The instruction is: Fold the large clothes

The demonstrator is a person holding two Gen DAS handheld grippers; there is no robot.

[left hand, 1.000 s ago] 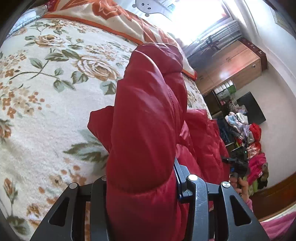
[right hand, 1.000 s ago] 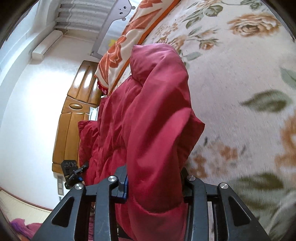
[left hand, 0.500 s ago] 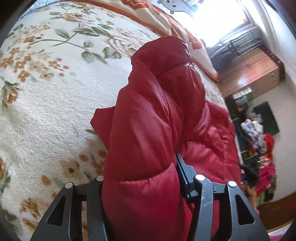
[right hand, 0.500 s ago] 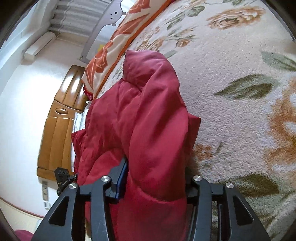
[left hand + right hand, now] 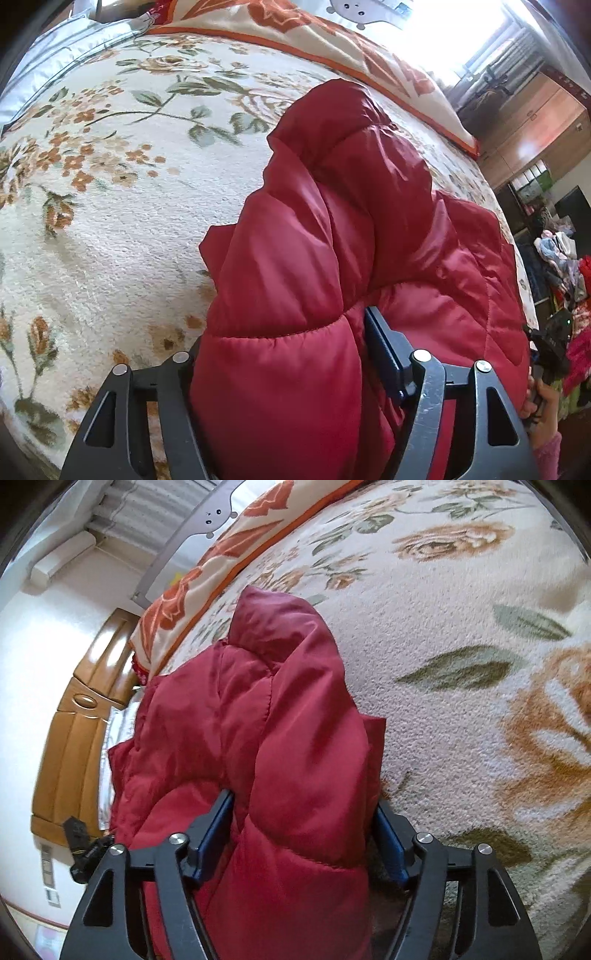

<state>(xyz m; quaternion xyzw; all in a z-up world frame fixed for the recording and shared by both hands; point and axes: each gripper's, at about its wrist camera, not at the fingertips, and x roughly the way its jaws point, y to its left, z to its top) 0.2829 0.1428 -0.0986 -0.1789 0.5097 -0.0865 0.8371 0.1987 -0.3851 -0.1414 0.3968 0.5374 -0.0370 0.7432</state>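
The left gripper [image 5: 284,354] has its fingers [image 5: 384,350] clenched on a thick padded fold of a red puffer jacket [image 5: 332,229]. The right gripper [image 5: 299,834] grips another fold of the same jacket [image 5: 266,716] the same way. From each pair of fingers the jacket runs straight ahead, lengthwise, and rests on a floral bedspread [image 5: 110,206]. Its bulk lies between the two grippers, so neither is nearer. Beyond it lie an orange-patterned quilt [image 5: 332,33] and a wooden wardrobe [image 5: 532,125].
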